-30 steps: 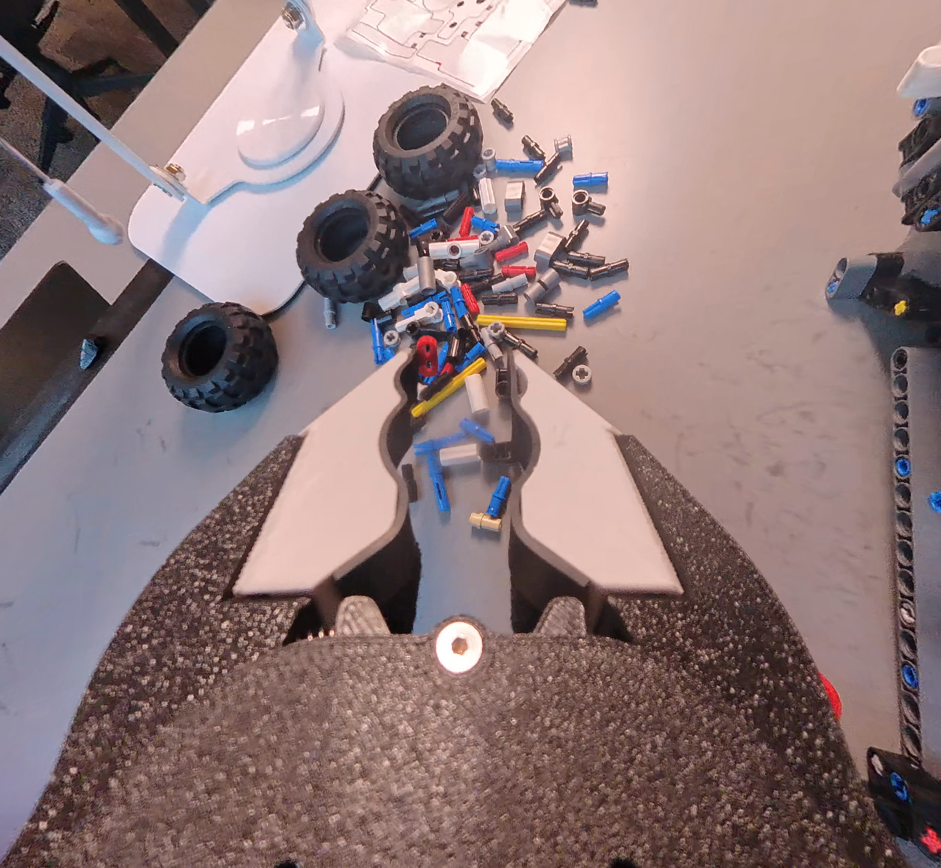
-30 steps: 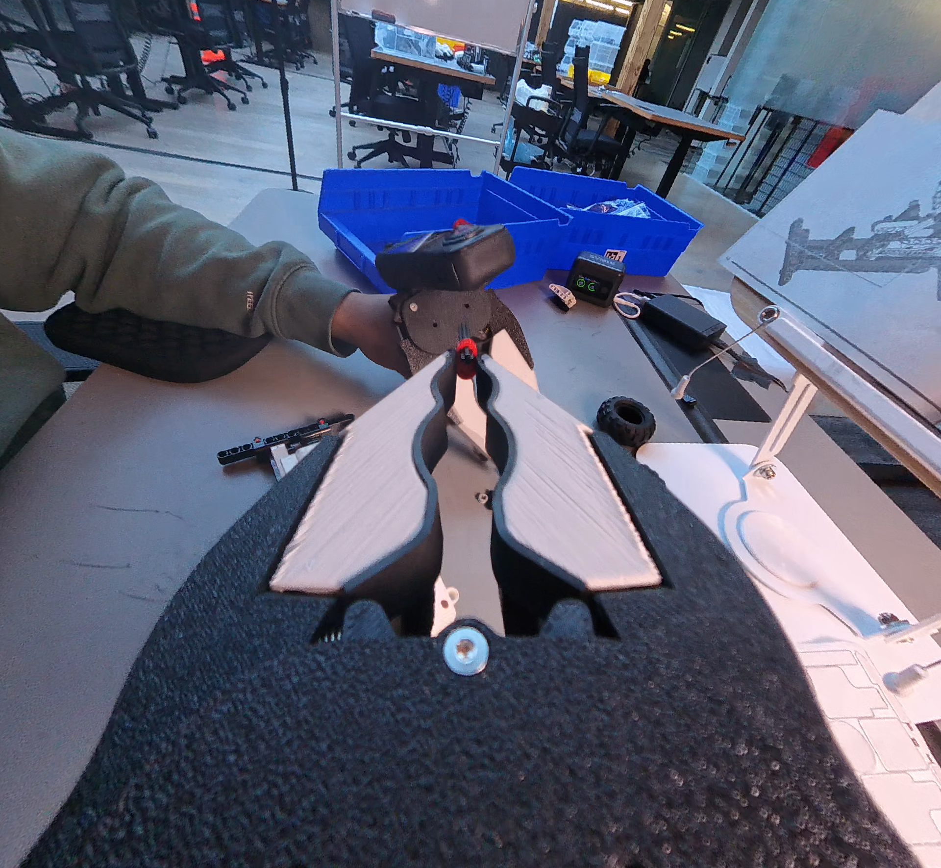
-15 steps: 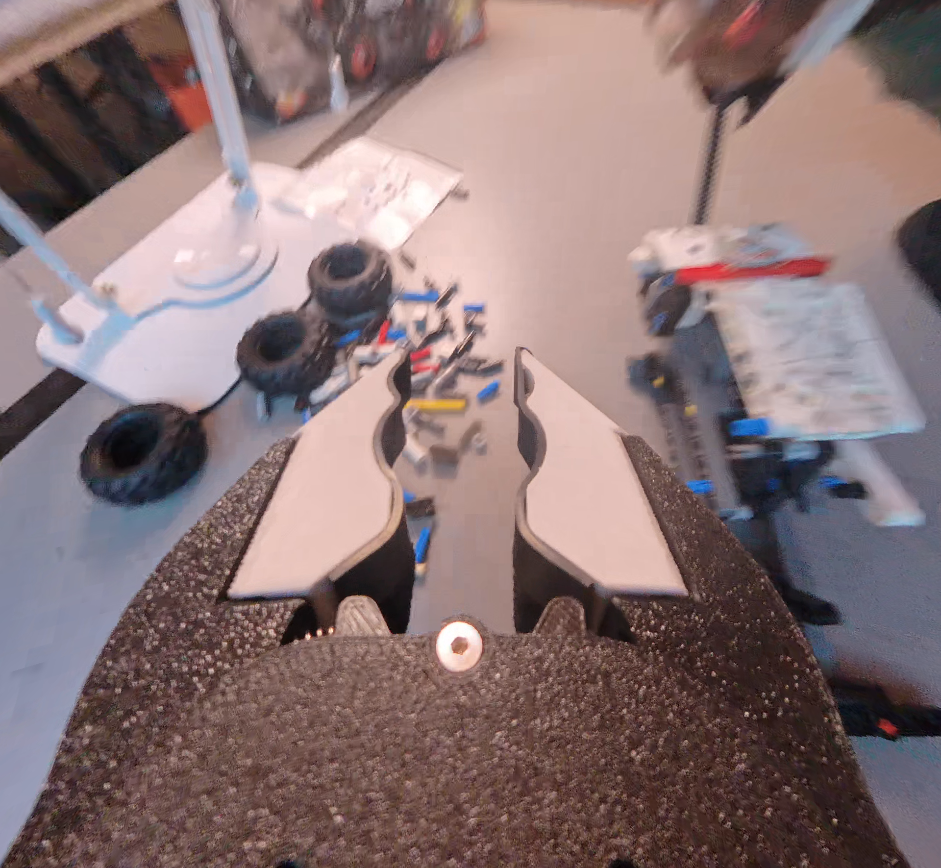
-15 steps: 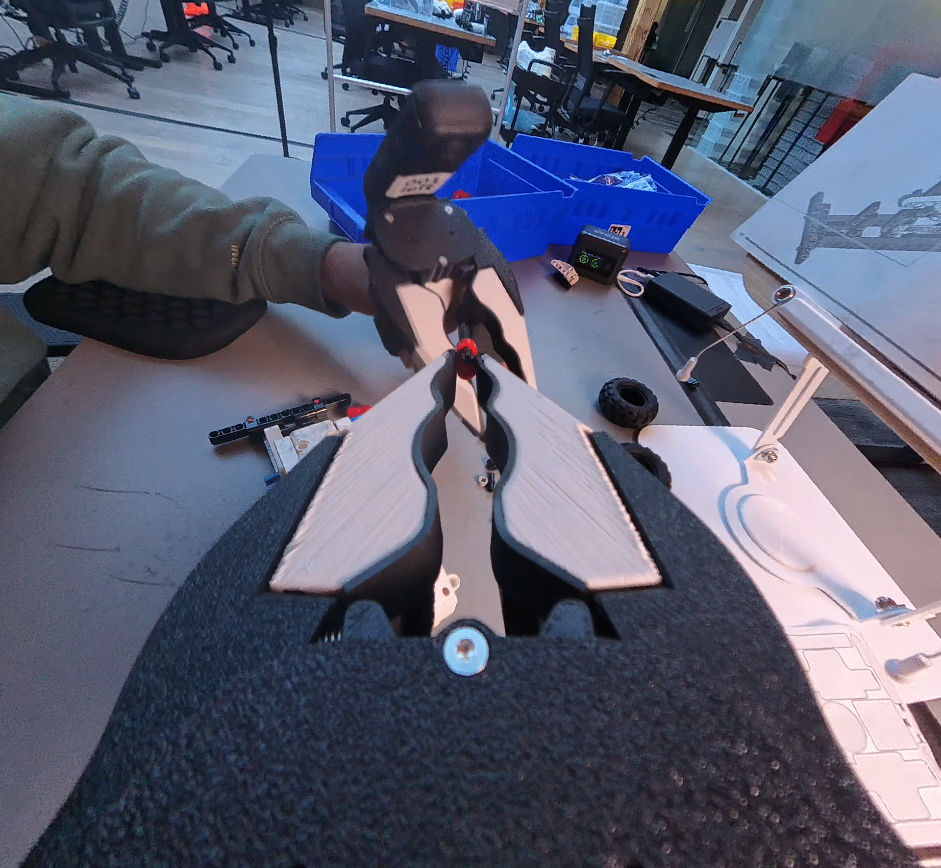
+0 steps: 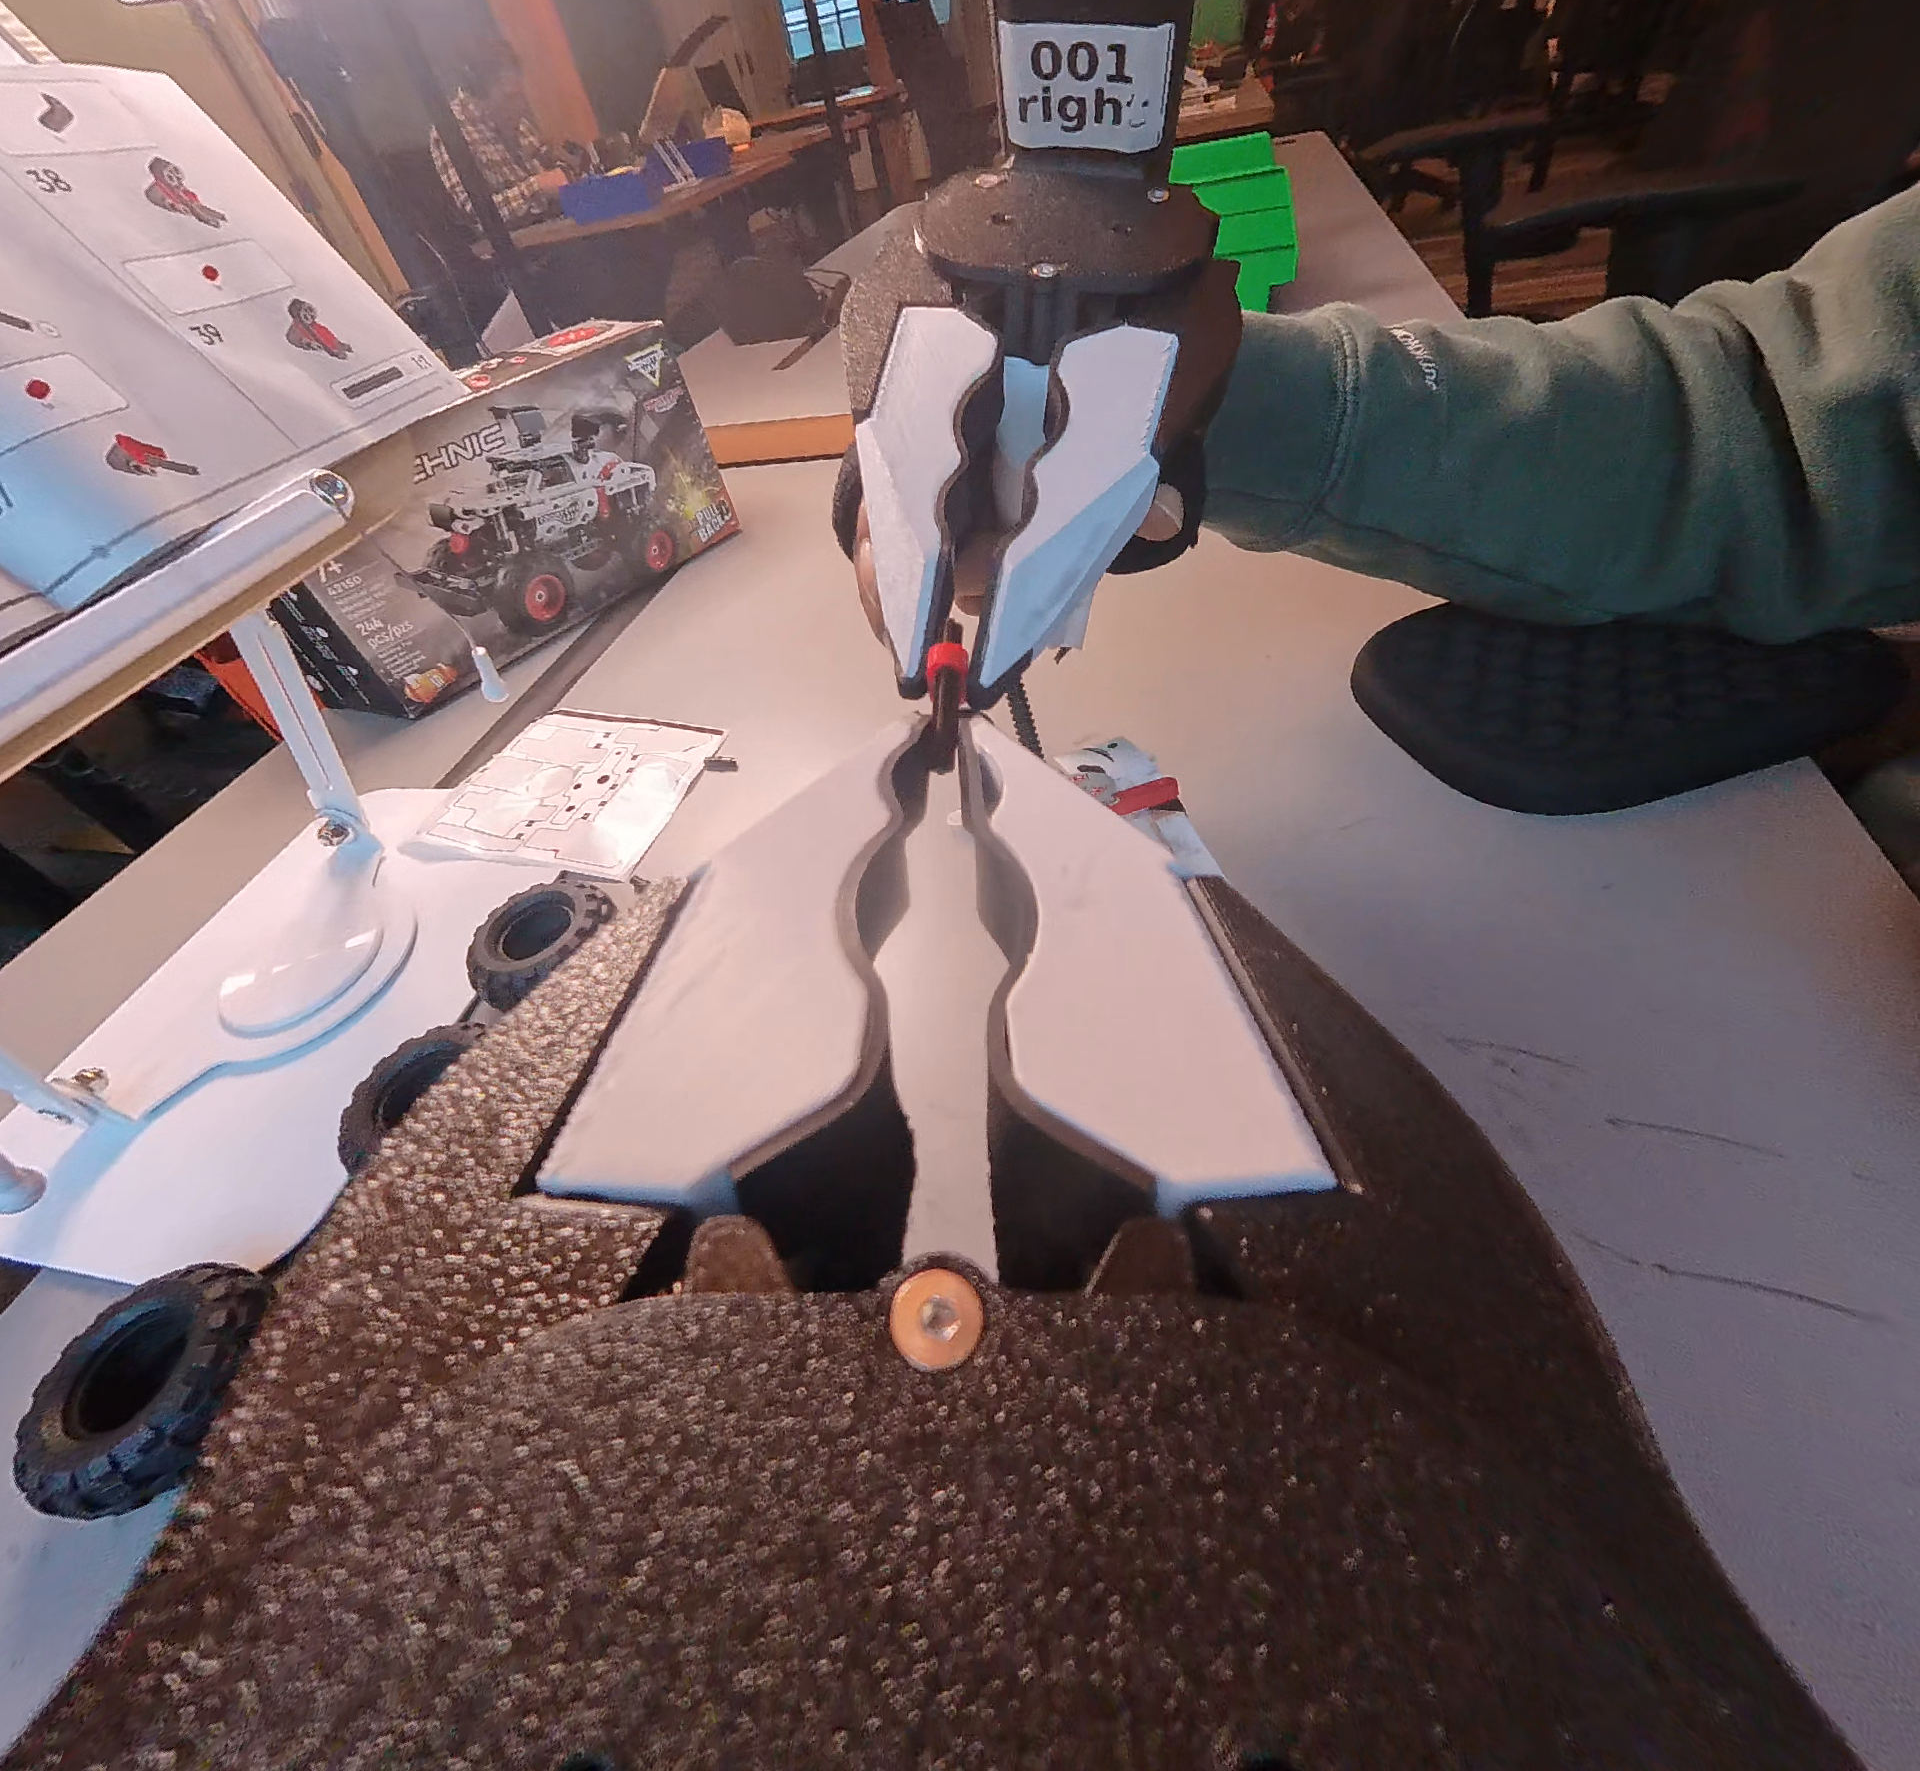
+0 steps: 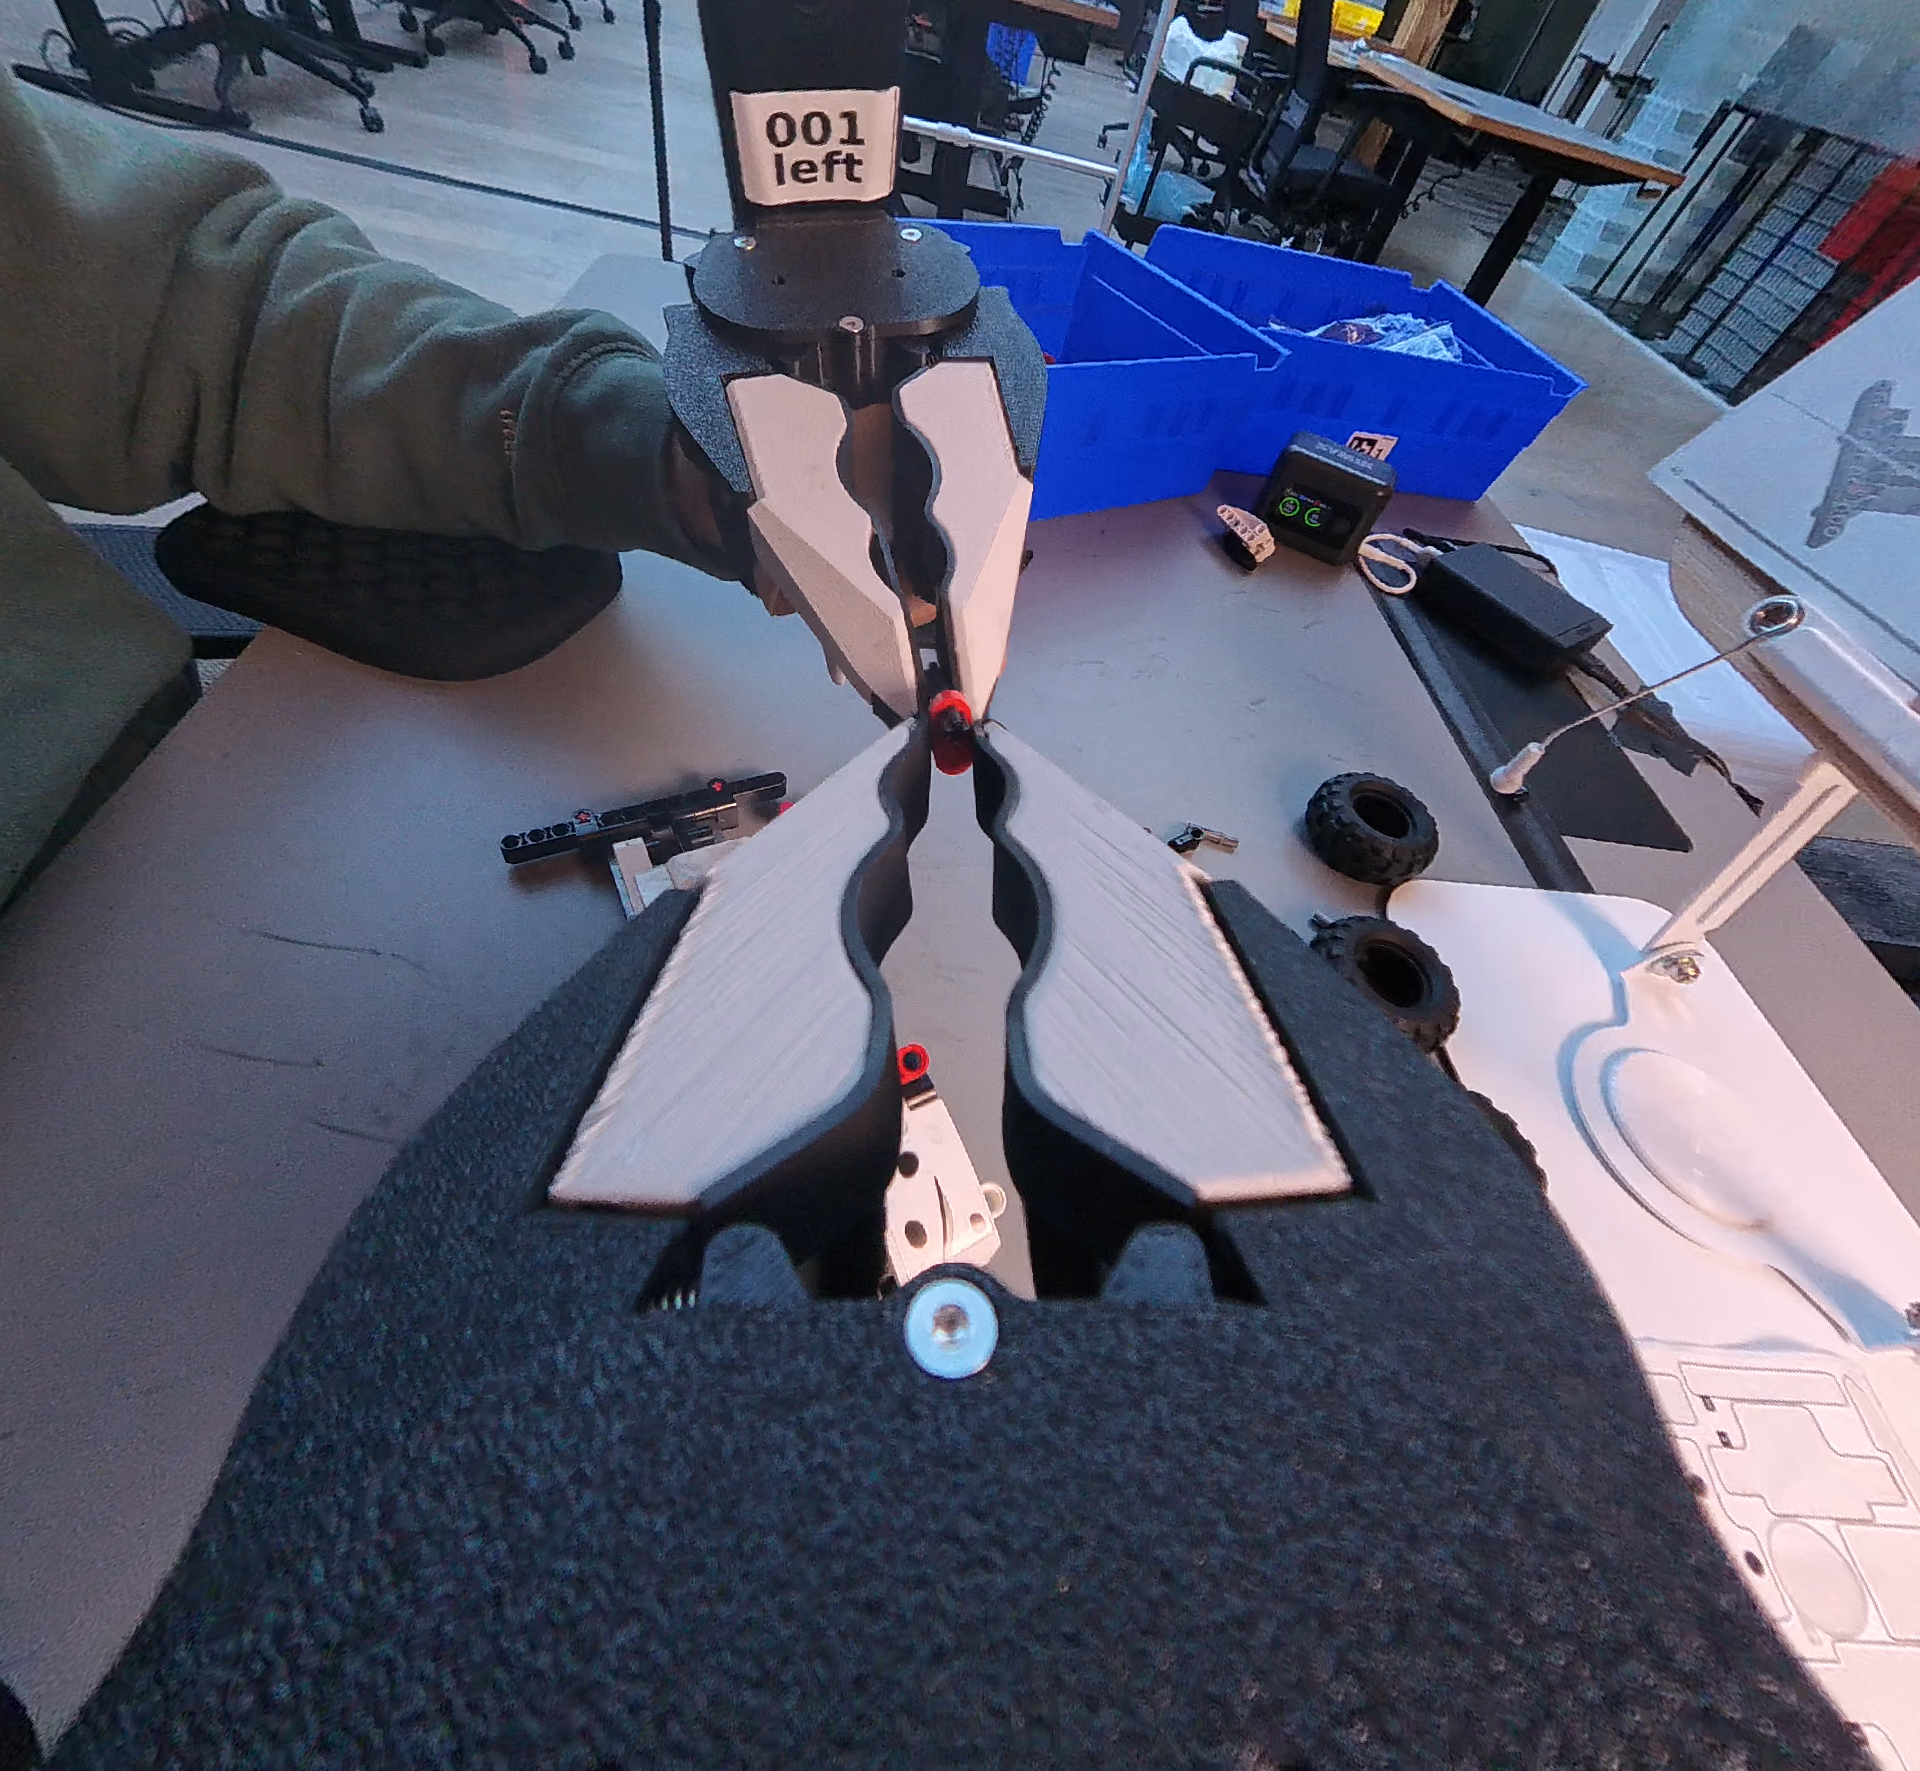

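Note:
My two grippers meet tip to tip above the grey table [image 5: 1507, 942]. My right gripper [image 6: 948, 747] is shut on a small red piece [image 6: 948, 734] with a black stem. From the left wrist view it [image 5: 943, 674] points down at me with the red piece [image 5: 943, 659] in its tips. My left gripper [image 5: 941, 734] has its jaws nearly together around the black stem [image 5: 940, 722]. In the right wrist view it [image 6: 938, 687] comes from above and pinches the stem just behind the red piece. A sleeved arm [image 5: 1558, 454] holds each gripper.
Black tyres [image 5: 535, 937] [image 6: 1371, 828] lie by a white stand base [image 5: 260, 1025] that carries an instruction booklet [image 5: 156, 287]. A sticker sheet [image 5: 571, 791], a toy truck box [image 5: 540, 495], blue bins [image 6: 1247, 371], a black beam [image 6: 644, 817] and a white model part [image 6: 935, 1191] are on the table. Both grippers' tips are close together, under 4 cm apart. From either gripper's tips it is about 20 centimetres to the black beam [image 6: 644, 817].
My left gripper lifted off the pile of small parts, swung up to face the right gripper and closed from open onto the part. The right gripper stayed shut on the red piece.

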